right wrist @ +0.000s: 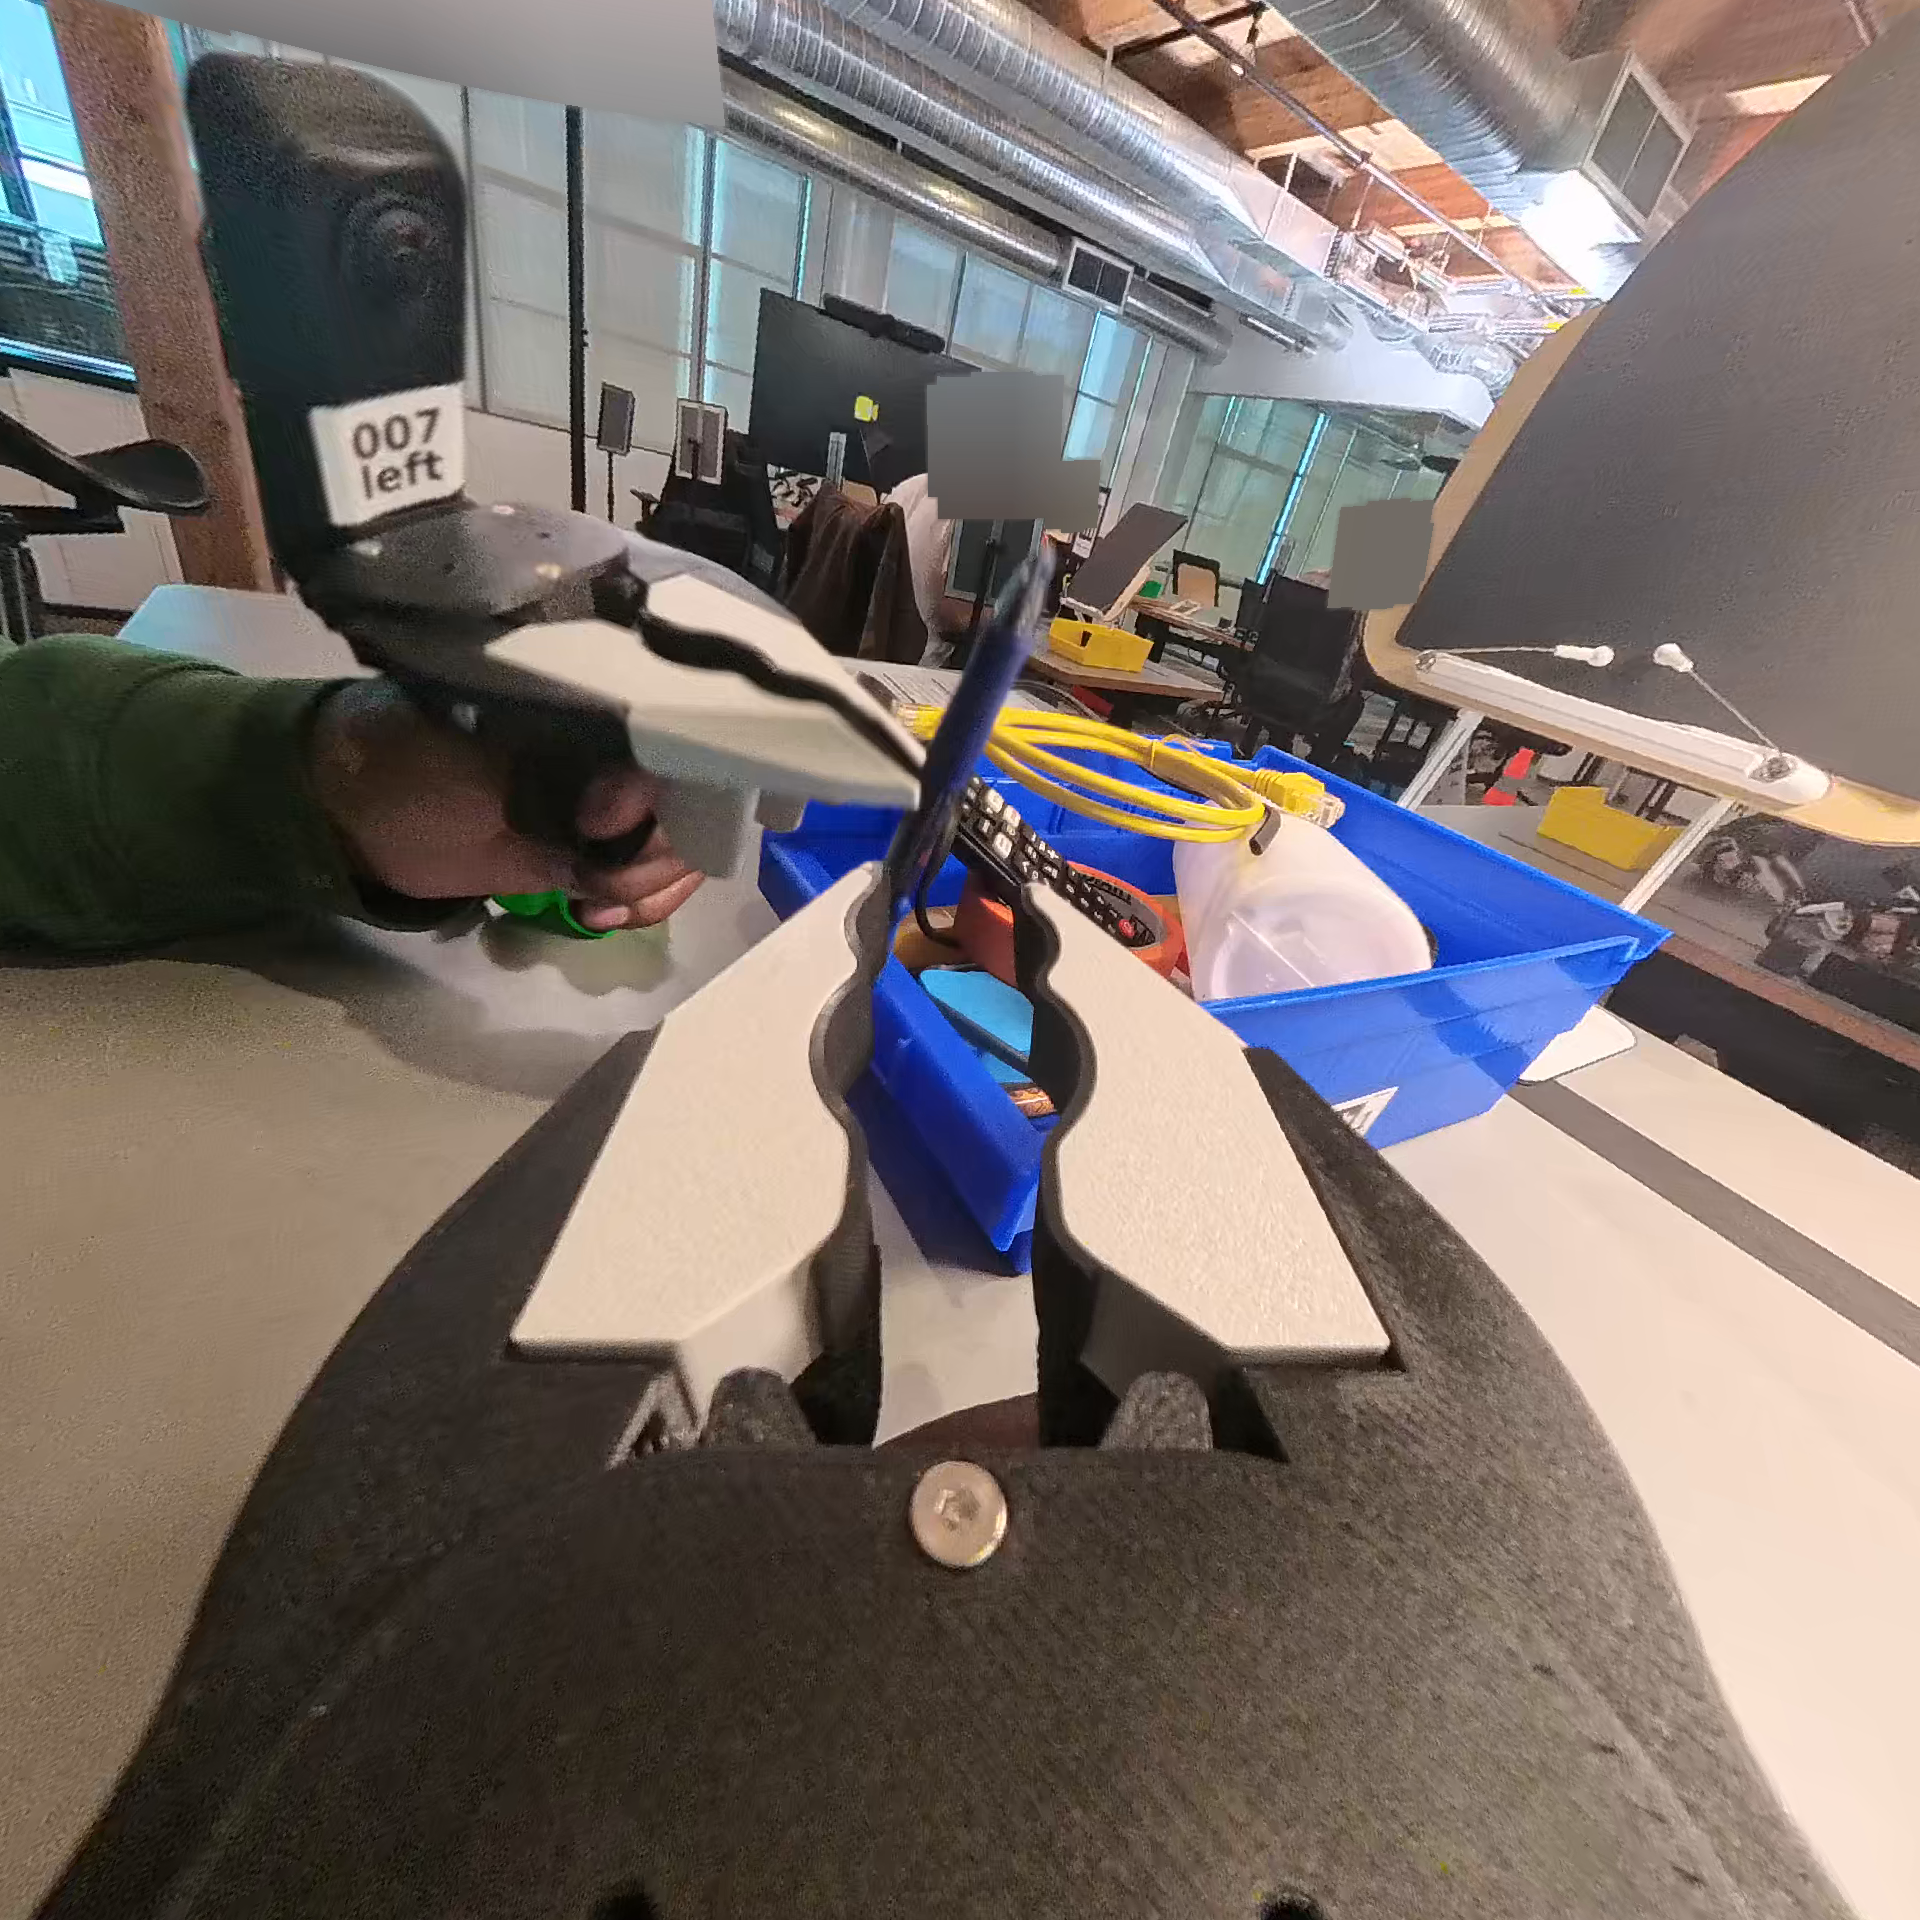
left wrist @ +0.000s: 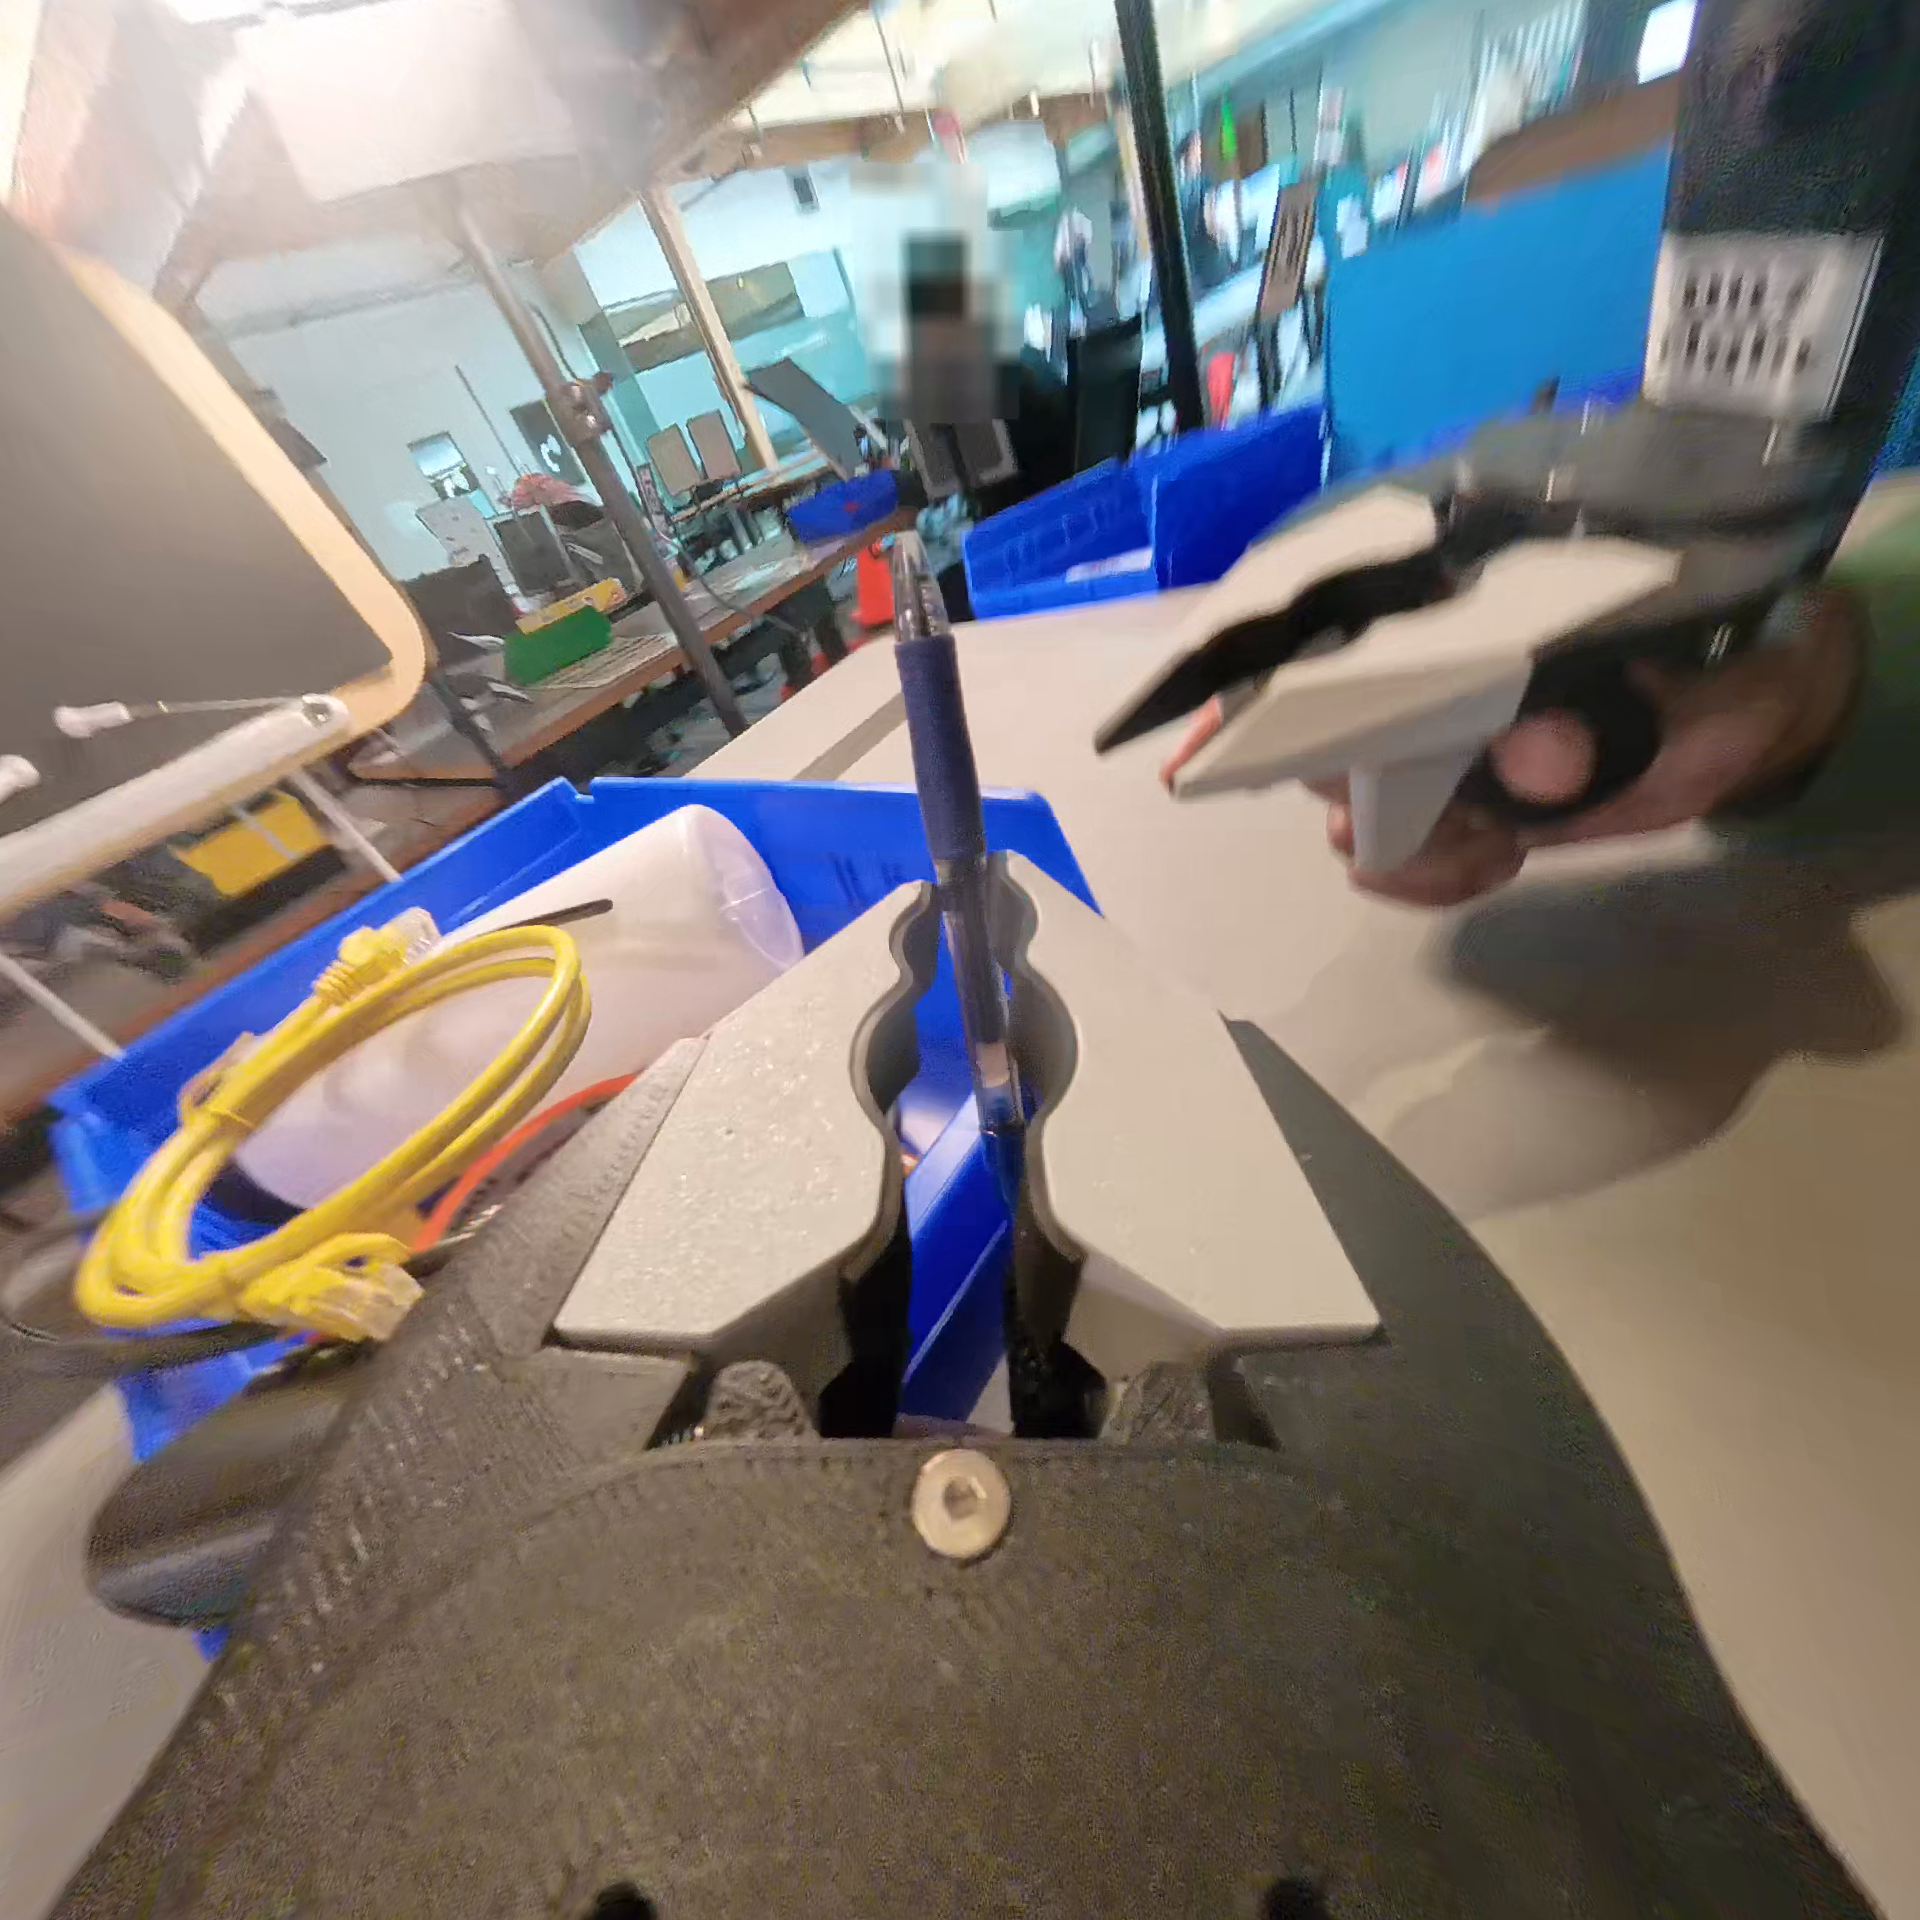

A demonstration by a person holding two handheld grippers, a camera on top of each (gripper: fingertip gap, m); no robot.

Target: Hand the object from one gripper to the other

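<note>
Pen transfer looks about to begin. The blue ballpoint pen with a clear barrel and dark rubber sleeve (left wrist: 940, 748) stands nearly upright, pinched low on its barrel at the tips of the left claw (left wrist: 977, 883), whose grey fingers are closed on it. It rises above the blue plastic bin (left wrist: 727, 810) on the pale grey counter (left wrist: 1351, 935).

From the right wrist view, the right claw (right wrist: 951, 894) is parted and holds nothing. The pen's lower end (right wrist: 935, 790) appears near its left fingertip, though whether it touches cannot be told. The other view shows that claw off to the side of the pen, blurred, so the gap between them is hard to read.

The bin holds a coiled yellow network cable (left wrist: 343, 1122), a translucent white plastic jar (left wrist: 623, 935) on its side, a black remote control (right wrist: 1013, 842) and an orange tape roll (right wrist: 1153, 914).

The main risk seems to be the grip. The pen is thin and smooth, held only at the tips on its slick clear section, so a sideways knock from the incoming claw could pivot it or push it out. If the left claw let go before the right one had closed, the pen would likely drop into the bin's clutter. Closing on the rubber sleeve should hold better than on the clear barrel.
</note>
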